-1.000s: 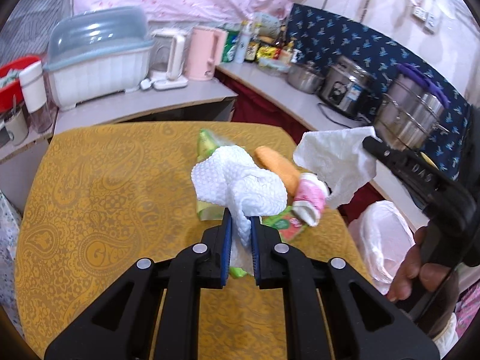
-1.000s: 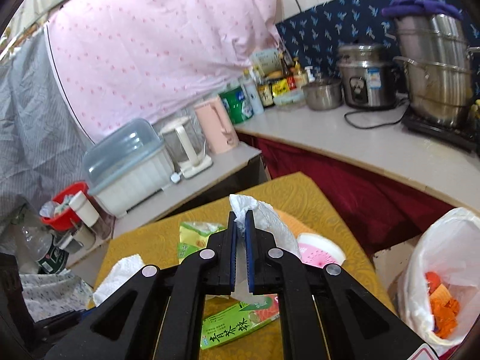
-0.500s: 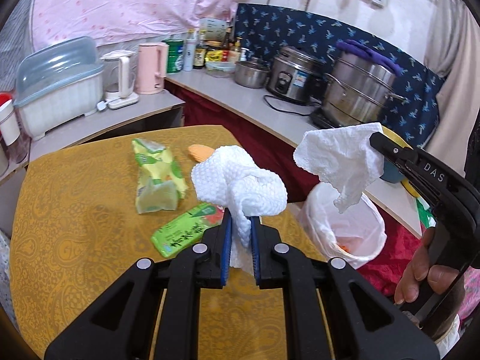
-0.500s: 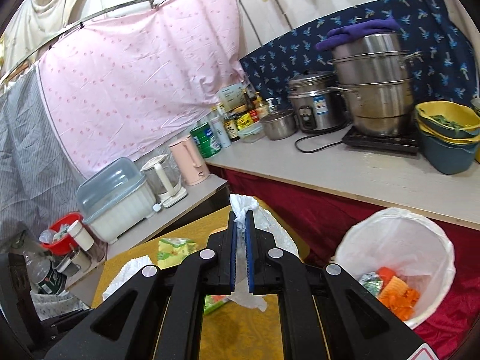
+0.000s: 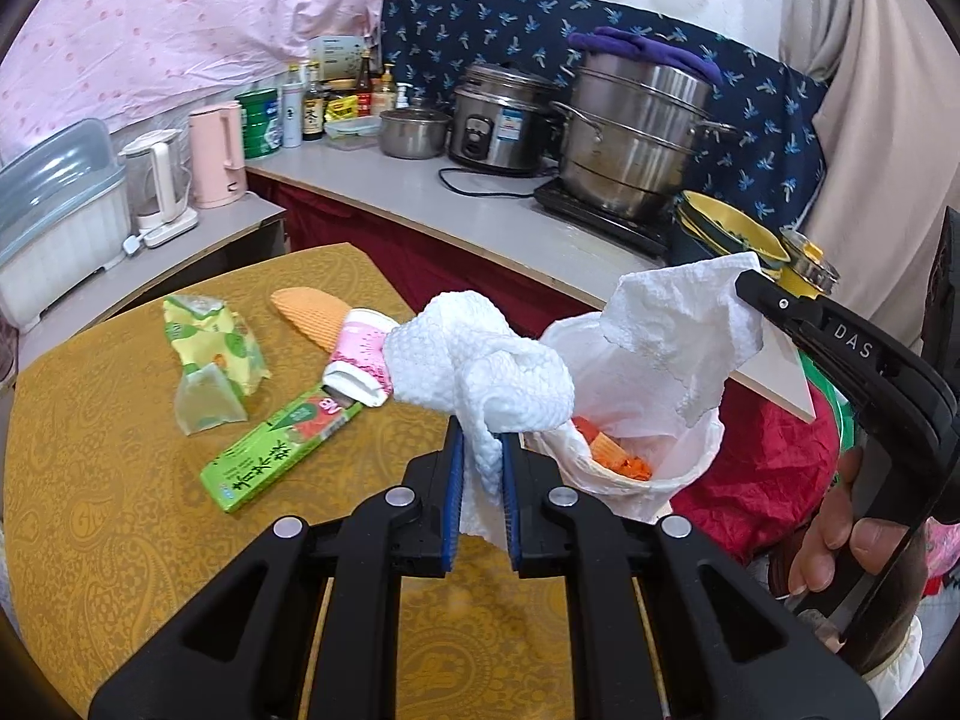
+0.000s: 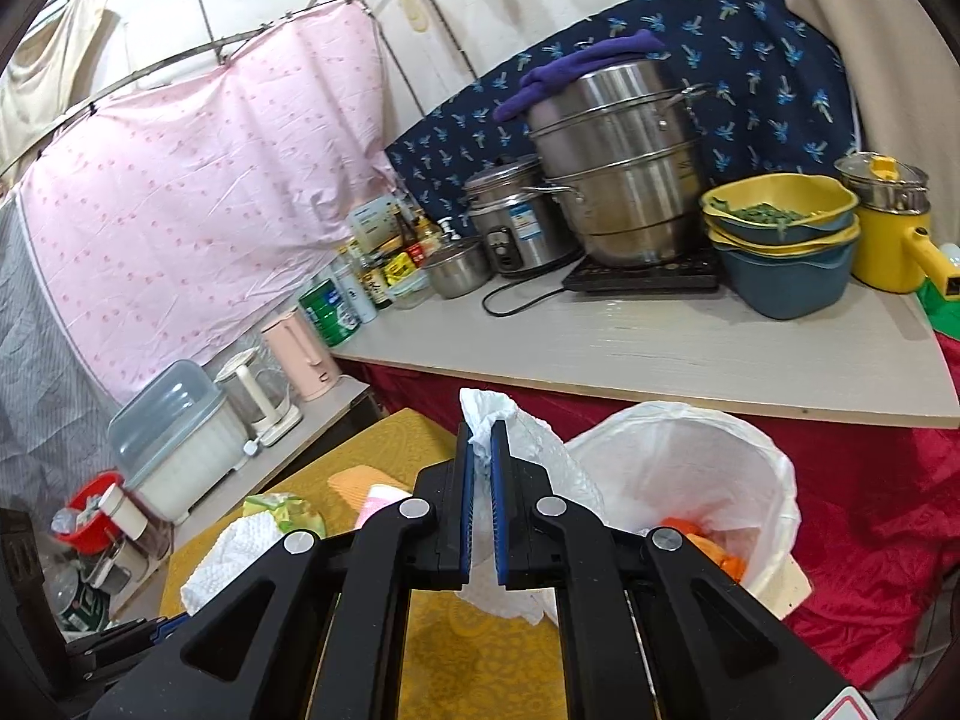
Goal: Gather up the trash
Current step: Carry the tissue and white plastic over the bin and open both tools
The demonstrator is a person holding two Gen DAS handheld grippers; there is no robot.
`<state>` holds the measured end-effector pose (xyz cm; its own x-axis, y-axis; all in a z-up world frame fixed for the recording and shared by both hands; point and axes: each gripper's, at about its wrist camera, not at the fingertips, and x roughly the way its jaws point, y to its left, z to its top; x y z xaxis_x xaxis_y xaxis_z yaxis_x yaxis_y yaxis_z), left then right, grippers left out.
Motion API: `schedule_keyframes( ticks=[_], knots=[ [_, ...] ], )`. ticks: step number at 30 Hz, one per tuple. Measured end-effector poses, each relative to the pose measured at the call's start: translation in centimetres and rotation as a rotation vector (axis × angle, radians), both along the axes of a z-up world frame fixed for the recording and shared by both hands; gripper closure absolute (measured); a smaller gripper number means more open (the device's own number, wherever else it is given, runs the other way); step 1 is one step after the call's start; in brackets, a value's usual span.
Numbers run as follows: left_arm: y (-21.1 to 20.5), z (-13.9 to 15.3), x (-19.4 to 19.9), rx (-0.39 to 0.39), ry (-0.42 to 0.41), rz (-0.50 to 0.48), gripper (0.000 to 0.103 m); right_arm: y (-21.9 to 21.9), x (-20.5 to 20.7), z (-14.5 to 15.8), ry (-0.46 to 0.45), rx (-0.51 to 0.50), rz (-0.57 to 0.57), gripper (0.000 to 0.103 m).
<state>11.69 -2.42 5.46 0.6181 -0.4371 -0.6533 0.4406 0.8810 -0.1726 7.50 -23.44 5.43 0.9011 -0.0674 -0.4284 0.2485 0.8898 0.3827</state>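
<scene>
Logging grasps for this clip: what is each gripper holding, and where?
The left gripper pinches a crumpled paper towel by its lower tail. The right gripper clamps a second paper towel at one edge.

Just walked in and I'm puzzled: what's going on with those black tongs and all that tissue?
A person is clearing trash off the table with two hand-held tongs. The left tongs are clamped on a crumpled paper towel, and the right tongs on a tissue. Both are held up near the bin, which already holds orange scraps. Nothing has been dropped yet. A green box, a yellow wrapper and a pink cup still lie on the table.
</scene>
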Motion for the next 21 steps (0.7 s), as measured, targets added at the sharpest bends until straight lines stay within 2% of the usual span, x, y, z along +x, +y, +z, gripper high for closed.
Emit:
schedule_keyframes(
  ticks=[11,21],
  knots=[
    [-5.3,-0.8,-0.5,0.045,-0.005,-0.087,0.092,-4.3,-2.0,-2.1,0.019,0.042,-0.066,0.098],
    [-9.3,-1.7,-0.2,0.078,-0.001,-0.152,0.092,-7.1,-2.0,-4.5,0.052,0.083,-0.102,0.097]
  ],
)
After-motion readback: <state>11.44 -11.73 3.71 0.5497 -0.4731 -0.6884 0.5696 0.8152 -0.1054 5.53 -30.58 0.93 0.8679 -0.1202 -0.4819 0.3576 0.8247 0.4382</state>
